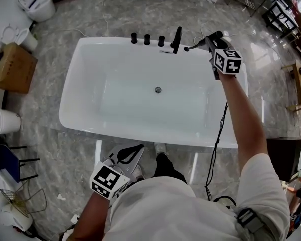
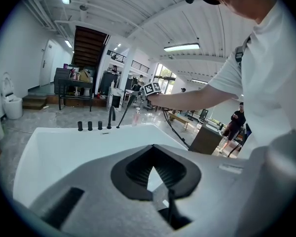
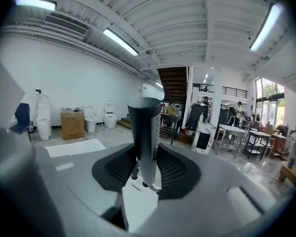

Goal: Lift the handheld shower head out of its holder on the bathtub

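Shower head: a dark, round stick that I see standing upright between the right gripper's pads, with its blunt end poking well past the fingertips.
Right gripper: I read it as clamped on the shower head. The left pad and right pad press on opposite sides of the lower shaft, so the jaws stand partway closed around it.
Place over the tub: in the head view I find the shower head above the far right corner of the bathtub, just to the right of the black spout. It juts leftward out of the right gripper.
Lower end: I cannot tell whether it is clear of the tub rim.
Hose: a thin black line that I see hanging below the outstretched right arm, across the near rim and toward the floor.
Knobs: three black ones in a row on the far rim, left of the spout.
Left gripper: held low near my operator's body, on the near side of the tub and well apart from the shower head.
Left gripper's jaws: in its own view the left gripper has its fingertips drawn together with nothing between them, and I see the white bathtub beyond.
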The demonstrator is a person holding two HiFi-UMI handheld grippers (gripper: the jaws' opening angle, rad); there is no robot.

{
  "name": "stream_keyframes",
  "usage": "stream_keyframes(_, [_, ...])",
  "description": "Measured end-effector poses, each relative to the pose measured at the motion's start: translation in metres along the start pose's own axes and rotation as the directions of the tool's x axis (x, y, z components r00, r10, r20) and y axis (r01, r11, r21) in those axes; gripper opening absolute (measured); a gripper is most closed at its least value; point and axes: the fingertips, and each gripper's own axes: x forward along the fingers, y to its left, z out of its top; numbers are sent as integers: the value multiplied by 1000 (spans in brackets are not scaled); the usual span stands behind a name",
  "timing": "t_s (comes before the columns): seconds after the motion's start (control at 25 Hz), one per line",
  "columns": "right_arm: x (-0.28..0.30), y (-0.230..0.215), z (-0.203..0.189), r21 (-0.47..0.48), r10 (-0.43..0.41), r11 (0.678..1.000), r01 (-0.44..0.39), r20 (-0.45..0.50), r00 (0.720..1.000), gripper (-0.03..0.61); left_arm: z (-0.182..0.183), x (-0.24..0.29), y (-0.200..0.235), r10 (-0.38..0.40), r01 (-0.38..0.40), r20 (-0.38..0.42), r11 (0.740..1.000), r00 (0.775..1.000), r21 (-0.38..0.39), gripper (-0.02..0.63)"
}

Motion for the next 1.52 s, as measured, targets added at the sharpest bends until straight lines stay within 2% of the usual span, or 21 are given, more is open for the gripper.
stream_keyframes(0.6, [-81, 29, 39, -10, -22, 1000, 23, 80, 997, 143, -20, -43, -15, -4, 3, 24, 1000, 1000, 29, 8])
stream_keyframes(0.84, [-121, 49, 66, -27, -17, 999, 21, 134, 991, 144, -28, -60, -23, -7, 6, 33, 999, 999, 41, 6])
stream_keyframes(1.52, [-224, 98, 111, -70, -14, 997, 31, 227, 974, 144, -57, -102, -44, -19, 16, 55, 998, 998, 58, 6])
